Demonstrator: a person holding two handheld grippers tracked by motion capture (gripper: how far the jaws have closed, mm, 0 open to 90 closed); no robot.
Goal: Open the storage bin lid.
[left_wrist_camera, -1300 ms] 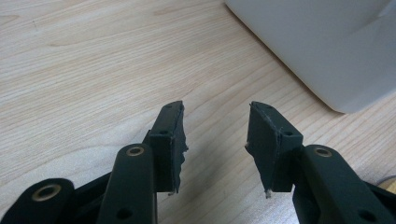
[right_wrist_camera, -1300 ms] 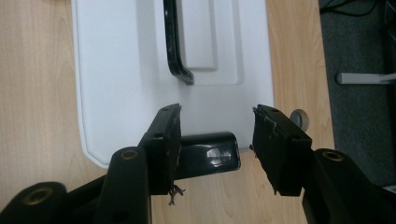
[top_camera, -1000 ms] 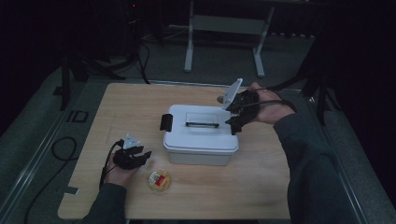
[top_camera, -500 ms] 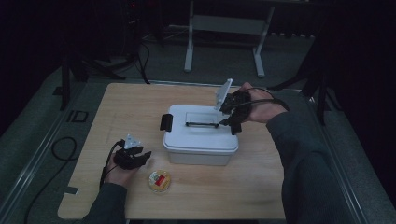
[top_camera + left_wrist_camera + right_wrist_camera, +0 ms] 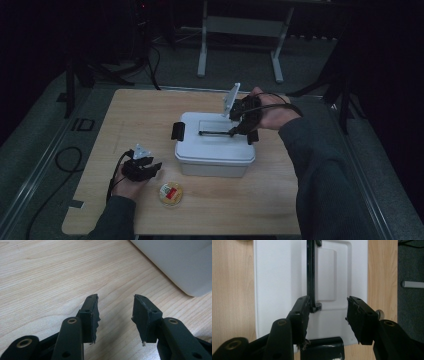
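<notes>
- Your right gripper (image 5: 239,131) hangs over the right end of the white box (image 5: 215,150), with its jaws apart and nothing pressed between them.
- From the right gripper view, your right gripper (image 5: 327,315) looks straight down on the lid (image 5: 274,290); the end of the black handle (image 5: 311,277) lies just inside one of the fingers (image 5: 300,312), and the other finger stands clear of it over bare lid.
- You cannot tell from that view whether the finger touches the handle or only stands beside it.
- That handle lies flat in a recess along the top of the lid, running left to right across the box in the high view.
- A black latch (image 5: 178,131) sits on the left end of the box, and another latch (image 5: 323,347) shows at the near edge of the right gripper view, under your jaws.
- The box stands near the middle of the wooden table (image 5: 150,110), closed.
- Your left gripper (image 5: 150,169) rests low at the near left of the table, just left of the box and apart from it.
- From the left gripper view, your left gripper (image 5: 115,315) has its jaws partly open over bare wood, holding nothing; a corner of the box (image 5: 180,262) shows beyond them.
- A small round tin (image 5: 170,193) with a red label lies on the table near the front edge, just right of your left hand (image 5: 131,187).
</notes>
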